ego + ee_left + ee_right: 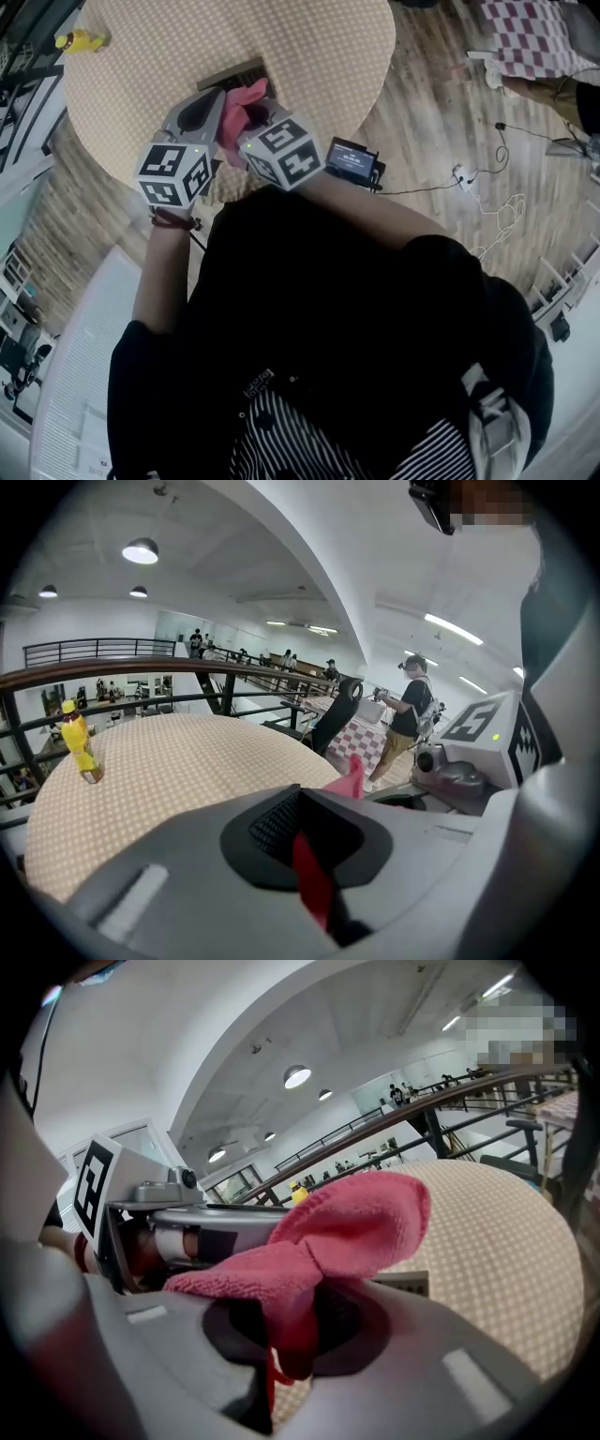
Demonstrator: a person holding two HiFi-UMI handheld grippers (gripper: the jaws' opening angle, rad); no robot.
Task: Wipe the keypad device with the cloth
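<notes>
While the person in the black top [328, 309] stands at the round counter [319, 56], both grippers are held side by side over its near edge, their marker cubes almost touching; the left gripper [305, 841] has its fingers pressed together, with only a thin red strip showing in the seam; at its 3 o'clock the right gripper [300, 1330] has its fingers pinching the pink cloth [347, 1227], which bunches up above them in a soft fold and stands between the two grippers; a small black box [352, 161] with a lit screen sits at the right gripper's 3 o'clock, off the counter's edge; just past the cloth, at 12 o'clock, the keypad device [232, 75] lies flat on the dotted beige counter, partly hidden by the fold; far off at 10 o'clock, by the counter's far rim, a yellow bottle [80, 40] lies well apart from everything else; at 2 o'clock, beyond the counter, white cables [497, 220] trail over the wooden floor [441, 112].
</notes>
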